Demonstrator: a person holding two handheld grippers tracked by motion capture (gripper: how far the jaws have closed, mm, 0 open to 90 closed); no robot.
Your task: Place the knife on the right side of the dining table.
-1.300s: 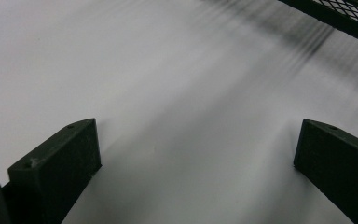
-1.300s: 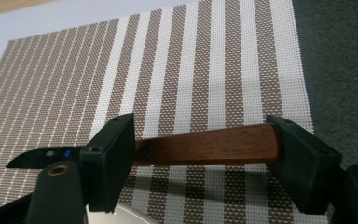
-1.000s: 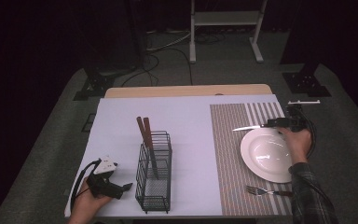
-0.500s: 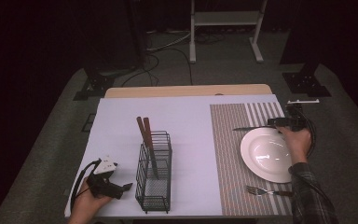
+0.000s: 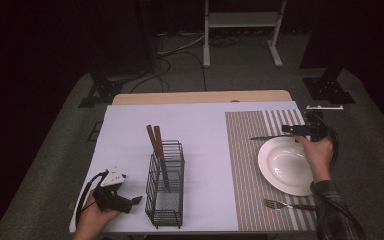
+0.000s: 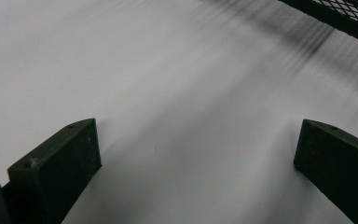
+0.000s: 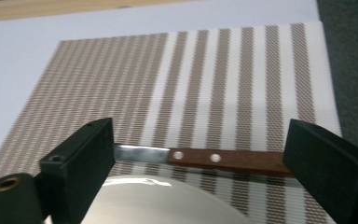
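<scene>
Now right gripper (image 7: 200,154) jaws flank knife (image 7: 205,157) beside plate (image 5: 285,167).

A wooden-handled knife (image 7: 223,158) lies across the striped placemat (image 7: 205,88) between the spread claw (image 7: 205,172) jaws.

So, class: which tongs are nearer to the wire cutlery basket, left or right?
Left. The left tongs sit just beside the wire cutlery basket at the table's near left; the right tongs are across the table, beyond the white plate.

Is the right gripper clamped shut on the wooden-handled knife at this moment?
No: in the right gripper view the right gripper has its jaws spread wide, and the knife lies on the striped placemat between them.
</scene>
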